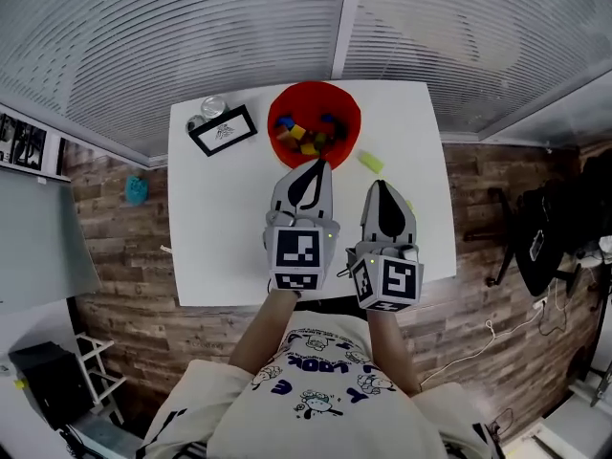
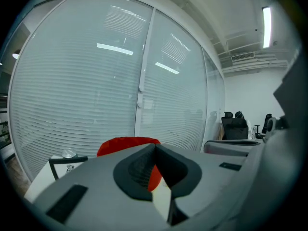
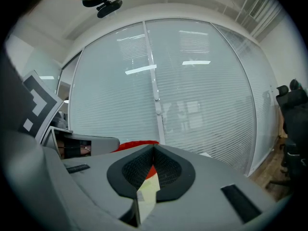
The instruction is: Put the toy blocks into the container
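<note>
1. I am looking down on a white table (image 1: 210,247), with both grippers reaching out side by side over its near half.
2. The left gripper (image 1: 318,166) is holding its jaws together on nothing. In its own view the pads are meeting at the tip, and only a sliver of red and pale table is showing through the slot below.
3. The right gripper (image 1: 381,185) is also keeping its jaws closed and empty, with the same narrow sliver showing under the tip in its own view.
4. The red bowl (image 1: 287,103) is sitting at the table's far edge. From the head view the left gripper's tip is overlapping its near rim, so I cannot tell whether it is touching the rim or hanging above it.
5. The blocks (image 1: 308,137) are lying heaped inside the bowl in yellow, red and blue. They are too small to count.
6. In both gripper views the gripper bodies are covering the bowl's inside, so only an arc of red is peeking over them.
7. One yellow-green block (image 1: 370,163) is lying on the table just right of the bowl, beyond the right gripper's tip.
8. A black frame (image 1: 223,129) and a glass (image 1: 212,106) are standing at the far left corner. The frame's print is too small to read, and the left gripper view is cutting off its lower part.
9. The marker cubes are hiding my hands.
</note>
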`<state>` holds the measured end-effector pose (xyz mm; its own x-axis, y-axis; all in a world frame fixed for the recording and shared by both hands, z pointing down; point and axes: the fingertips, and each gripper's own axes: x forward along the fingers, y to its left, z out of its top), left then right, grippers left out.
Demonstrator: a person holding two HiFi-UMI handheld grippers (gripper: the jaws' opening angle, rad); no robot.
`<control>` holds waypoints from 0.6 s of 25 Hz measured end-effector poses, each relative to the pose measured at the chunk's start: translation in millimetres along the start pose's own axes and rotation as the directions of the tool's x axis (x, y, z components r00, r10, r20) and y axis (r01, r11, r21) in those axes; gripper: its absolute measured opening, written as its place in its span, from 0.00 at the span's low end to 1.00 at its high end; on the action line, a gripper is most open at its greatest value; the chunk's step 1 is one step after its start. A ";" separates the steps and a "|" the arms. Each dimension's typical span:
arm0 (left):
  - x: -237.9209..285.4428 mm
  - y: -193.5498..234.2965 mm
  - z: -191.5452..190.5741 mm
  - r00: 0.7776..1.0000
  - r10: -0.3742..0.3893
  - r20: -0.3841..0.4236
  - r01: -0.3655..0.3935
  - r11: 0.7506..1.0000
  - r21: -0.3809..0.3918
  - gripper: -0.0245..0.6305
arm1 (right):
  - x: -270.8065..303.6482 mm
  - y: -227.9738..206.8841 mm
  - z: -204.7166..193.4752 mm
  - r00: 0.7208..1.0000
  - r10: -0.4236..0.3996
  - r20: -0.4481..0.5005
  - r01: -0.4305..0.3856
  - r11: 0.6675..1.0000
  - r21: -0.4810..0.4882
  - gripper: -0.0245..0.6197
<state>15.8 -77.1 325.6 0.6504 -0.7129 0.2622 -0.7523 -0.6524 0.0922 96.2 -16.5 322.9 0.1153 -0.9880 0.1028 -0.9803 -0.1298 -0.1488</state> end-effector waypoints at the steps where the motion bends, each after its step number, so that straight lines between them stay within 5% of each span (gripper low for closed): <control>1: 1.4 -5.6 -1.6 1.000 -0.016 -0.004 0.016 1.000 0.002 0.09 | -3.5 -4.7 -1.0 1.000 -0.017 -0.001 0.017 1.000 0.002 0.09; 15: 19.6 -76.1 -33.2 0.975 -0.205 -0.080 0.207 0.978 0.009 0.09 | -47.8 -72.7 -24.7 0.972 -0.231 -0.050 0.233 0.972 0.019 0.09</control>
<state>82.3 -32.9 355.6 0.7805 -0.5410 0.3134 -0.6006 -0.7880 0.1353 158.0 42.2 353.1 0.3308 -0.9256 0.1838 -0.9234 -0.3576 -0.1393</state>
